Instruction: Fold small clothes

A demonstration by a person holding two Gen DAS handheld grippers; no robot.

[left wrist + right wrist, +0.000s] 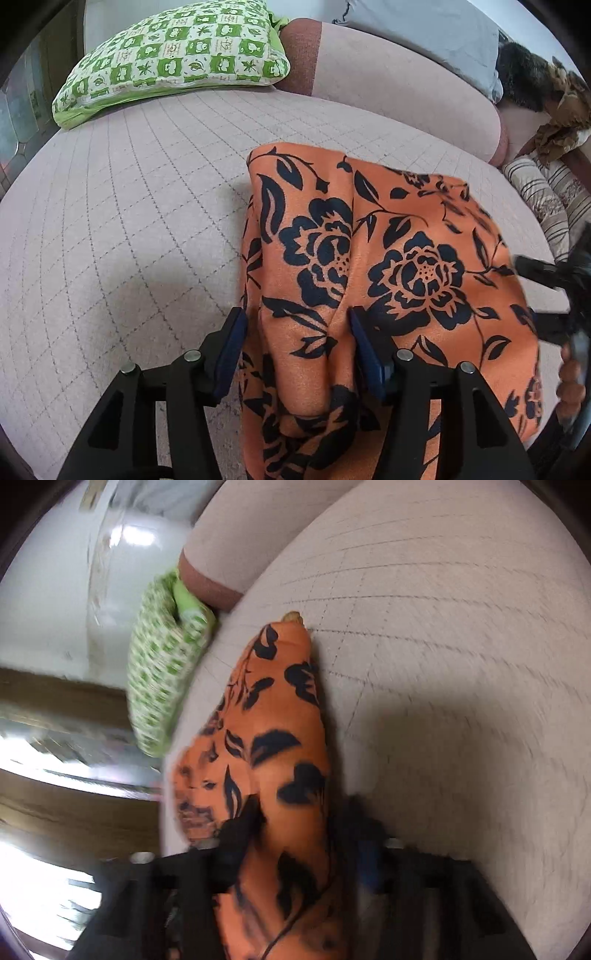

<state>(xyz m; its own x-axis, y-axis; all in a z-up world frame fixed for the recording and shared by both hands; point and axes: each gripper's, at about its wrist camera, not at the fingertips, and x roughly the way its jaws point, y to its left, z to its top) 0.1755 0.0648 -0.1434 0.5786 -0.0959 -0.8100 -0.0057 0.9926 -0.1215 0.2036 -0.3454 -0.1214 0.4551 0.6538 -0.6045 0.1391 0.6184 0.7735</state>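
An orange garment (388, 266) with a black flower print lies folded on the pink quilted bed. My left gripper (297, 325) stands open, its blue-padded fingers (232, 347) on either side of a raised fold of the cloth near its close edge. My right gripper (295, 834) also has the cloth (280, 738) between its fingers; the view is blurred and tilted, so its hold is unclear. The right gripper also shows at the right edge of the left wrist view (554, 295).
A green and white patterned pillow (173, 55) lies at the far left of the bed (129, 221). A pink bolster (399, 85) and grey bedding (436, 33) lie along the back. Striped fabric (543, 199) sits at the right edge.
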